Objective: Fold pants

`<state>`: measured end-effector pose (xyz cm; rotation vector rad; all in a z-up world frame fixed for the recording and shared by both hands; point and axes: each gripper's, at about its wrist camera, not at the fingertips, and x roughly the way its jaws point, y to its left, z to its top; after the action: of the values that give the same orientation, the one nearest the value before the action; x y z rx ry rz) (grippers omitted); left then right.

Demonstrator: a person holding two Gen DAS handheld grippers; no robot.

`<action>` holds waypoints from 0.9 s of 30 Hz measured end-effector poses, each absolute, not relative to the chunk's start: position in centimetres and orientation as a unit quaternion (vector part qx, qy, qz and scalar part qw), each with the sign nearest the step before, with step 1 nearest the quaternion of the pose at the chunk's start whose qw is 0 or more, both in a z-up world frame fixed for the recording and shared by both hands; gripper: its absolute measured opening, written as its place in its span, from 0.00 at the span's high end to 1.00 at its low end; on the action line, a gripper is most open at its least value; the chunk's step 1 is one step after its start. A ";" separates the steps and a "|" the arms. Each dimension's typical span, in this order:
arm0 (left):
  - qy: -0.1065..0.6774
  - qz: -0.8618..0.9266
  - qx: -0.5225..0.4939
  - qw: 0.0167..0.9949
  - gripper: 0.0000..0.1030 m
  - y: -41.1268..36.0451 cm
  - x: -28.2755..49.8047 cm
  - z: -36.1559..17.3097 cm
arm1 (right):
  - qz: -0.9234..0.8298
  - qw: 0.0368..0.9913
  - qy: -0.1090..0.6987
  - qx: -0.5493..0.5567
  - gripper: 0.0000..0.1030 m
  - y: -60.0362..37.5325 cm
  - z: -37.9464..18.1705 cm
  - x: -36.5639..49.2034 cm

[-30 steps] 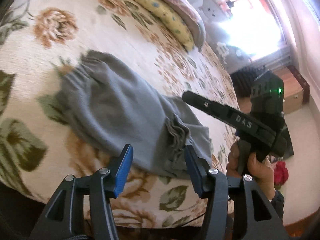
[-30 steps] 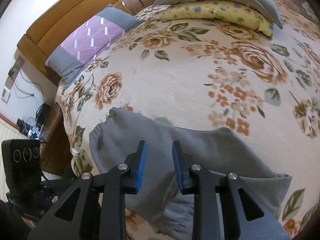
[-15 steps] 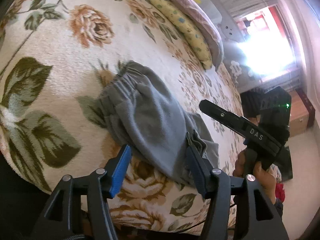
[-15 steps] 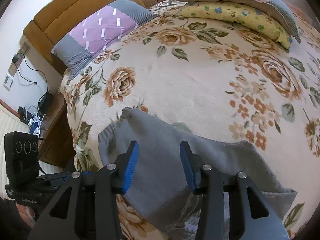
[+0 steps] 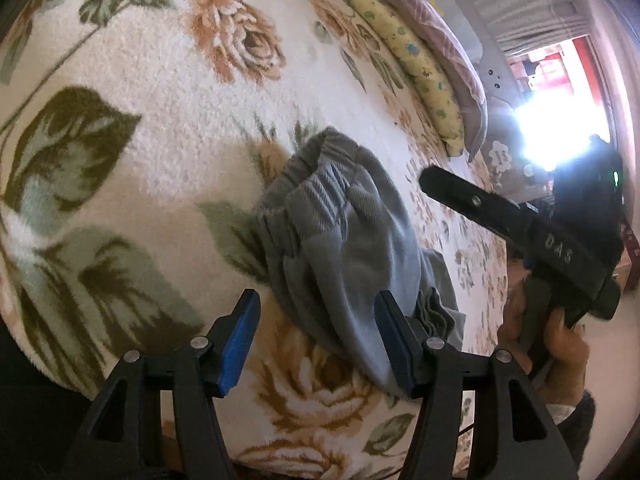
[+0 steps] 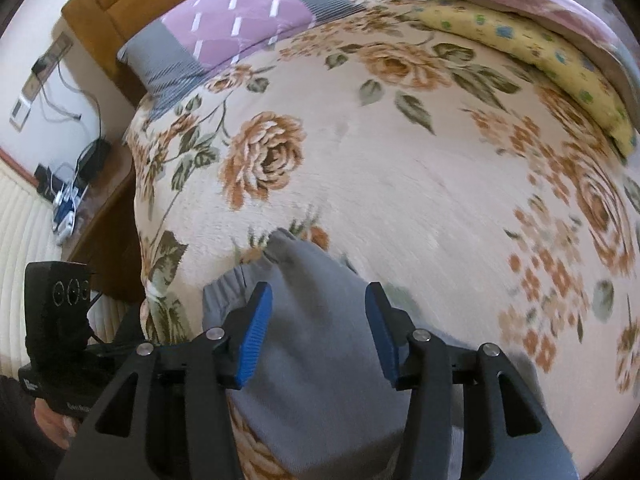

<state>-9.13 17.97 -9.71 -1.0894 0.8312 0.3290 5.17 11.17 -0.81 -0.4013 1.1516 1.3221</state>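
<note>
Pants (image 5: 340, 248) lying folded in a grey bundle near the front edge of the bed (image 5: 168, 152), waistband toward the middle. Left gripper (image 5: 316, 340) and right gripper (image 6: 318, 330) both released, jaws just widened further, fabric below but unpinched. Best to lift clear without snagging cloth, then check edges lie flush. Compared with a second ago: bundle seen closer, both wrists rolled.

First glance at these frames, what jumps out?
The grey pants, folded into a bundle near the front edge of a floral blanket. Both grippers, left and right, hover over them with jaws apart, gripping nothing. Pillows line the far side.
</note>
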 end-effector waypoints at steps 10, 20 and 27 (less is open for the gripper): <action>0.392 0.167 -0.493 0.759 0.32 18.6 -7.7 -10.9 | 0.591 0.564 0.524 -0.242 0.43 17.7 -3.6 4.9; 0.368 0.168 -0.493 0.770 0.51 18.7 -6.5 -11.2 | 0.596 0.539 0.536 -0.259 0.68 19.1 -6.2 3.8; 0.353 0.152 -0.477 0.790 0.67 18.4 -6.2 -9.5 | 0.605 0.569 0.525 -0.187 0.74 15.9 -3.3 5.6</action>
<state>-6.17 18.36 -9.47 -1.0277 0.7597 0.3277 5.58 15.88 -3.29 -0.4399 1.2326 1.4208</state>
